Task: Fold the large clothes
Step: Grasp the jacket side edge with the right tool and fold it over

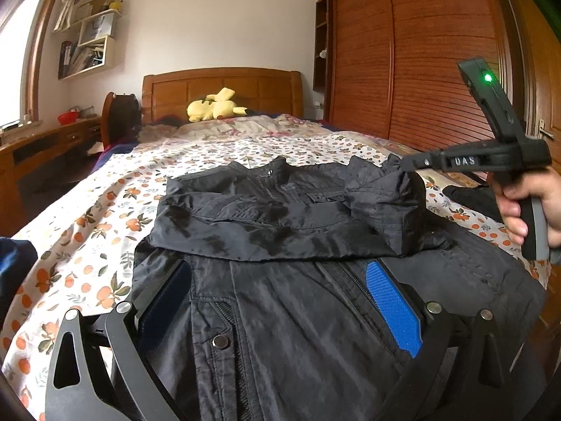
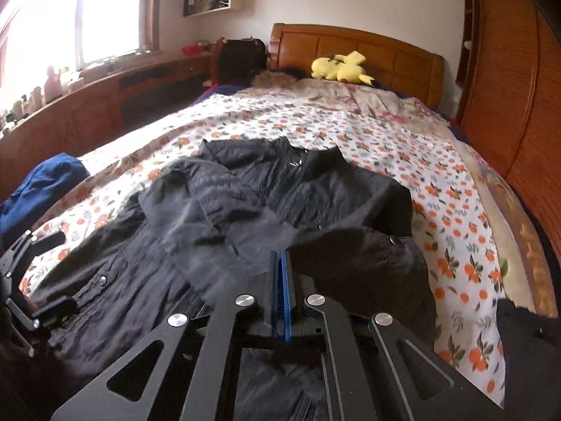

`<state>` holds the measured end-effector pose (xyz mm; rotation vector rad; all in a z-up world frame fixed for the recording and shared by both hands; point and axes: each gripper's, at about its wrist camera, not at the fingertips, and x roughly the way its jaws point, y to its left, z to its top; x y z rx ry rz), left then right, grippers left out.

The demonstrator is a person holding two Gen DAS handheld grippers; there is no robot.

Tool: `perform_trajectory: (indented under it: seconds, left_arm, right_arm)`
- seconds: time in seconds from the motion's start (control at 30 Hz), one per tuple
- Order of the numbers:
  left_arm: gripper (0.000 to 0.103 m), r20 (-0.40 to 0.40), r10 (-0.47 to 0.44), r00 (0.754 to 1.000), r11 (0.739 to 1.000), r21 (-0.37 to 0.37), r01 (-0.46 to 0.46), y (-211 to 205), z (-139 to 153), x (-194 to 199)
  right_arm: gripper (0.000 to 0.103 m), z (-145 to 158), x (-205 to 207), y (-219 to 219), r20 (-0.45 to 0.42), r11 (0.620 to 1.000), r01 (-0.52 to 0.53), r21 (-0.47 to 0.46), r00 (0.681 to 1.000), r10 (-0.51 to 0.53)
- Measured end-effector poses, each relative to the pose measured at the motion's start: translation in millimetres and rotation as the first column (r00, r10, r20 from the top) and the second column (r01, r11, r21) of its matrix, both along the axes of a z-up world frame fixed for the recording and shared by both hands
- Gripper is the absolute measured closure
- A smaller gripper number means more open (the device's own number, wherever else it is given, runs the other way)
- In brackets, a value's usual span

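Fingers of the right gripper (image 2: 281,273) are pressed together, seemingly pinching a sleeve (image 1: 392,189) of the black jacket (image 1: 280,245) on the bed (image 1: 105,210); the left gripper (image 1: 280,301) gapes empty at 6 o'clock. Slick fabric could slip free, undoing the fold.

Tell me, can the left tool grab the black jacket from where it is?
Probably yes. The left tool stands open right over the black jacket, with nothing between them. The right tool is off at the far sleeve.
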<state>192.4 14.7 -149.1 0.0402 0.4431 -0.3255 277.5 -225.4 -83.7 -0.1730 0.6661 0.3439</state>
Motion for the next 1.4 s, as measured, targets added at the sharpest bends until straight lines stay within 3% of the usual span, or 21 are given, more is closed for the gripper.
perform_trajectory:
  seconds: [0.17,0.3,0.33,0.53,0.83,1.03,1.27,1.33,1.37,1.4]
  left_arm:
    - [0.003,0.008,-0.004,1.0,1.0,0.004,0.004,3,2,-10]
    - [0.003,0.006,-0.006,1.0,1.0,0.002,0.006,3,1,-17]
    - [0.003,0.005,-0.008,1.0,1.0,0.001,0.008,3,1,-18]
    - [0.003,0.01,-0.013,1.0,1.0,0.008,0.013,0,1,-28]
    - [0.003,0.0,-0.026,1.0,1.0,0.011,0.026,-2,-4,-32]
    - [0.003,-0.006,-0.037,0.999,0.999,0.021,0.037,-5,-8,-32]
    - [0.003,-0.017,-0.028,0.999,1.0,0.013,0.028,2,-10,-29]
    - [0.003,-0.019,-0.024,1.0,1.0,0.011,0.024,3,-10,-28]
    - [0.003,-0.019,-0.023,1.0,1.0,0.01,0.023,4,-9,-28]
    - [0.003,-0.019,-0.022,1.0,1.0,0.011,0.022,4,-9,-28]
  right_arm:
    - [0.071,10,-18,-8,0.027,1.0,0.024,-0.006,0.999,-0.024]
    - [0.056,23,-25,-25,0.064,0.997,0.073,0.006,0.995,-0.073]
    - [0.046,24,-24,-30,0.072,0.995,0.097,0.003,0.993,-0.097]
    - [0.042,16,-2,-54,0.041,0.98,0.197,-0.001,0.98,-0.196]
    - [0.031,-29,48,-84,-0.092,0.943,0.331,0.03,0.94,-0.327]
    - [0.03,-66,74,-98,-0.232,0.918,0.384,0.105,0.907,-0.352]
    - [0.034,-86,79,-73,-0.314,0.94,0.323,0.108,0.908,-0.276]
    - [0.046,-88,78,-65,-0.32,0.949,0.302,0.093,0.912,-0.259]
    - [0.065,-89,78,-63,-0.323,0.952,0.291,0.092,0.913,-0.248]
    - [0.077,-89,76,-59,-0.321,0.957,0.274,0.092,0.918,-0.232]
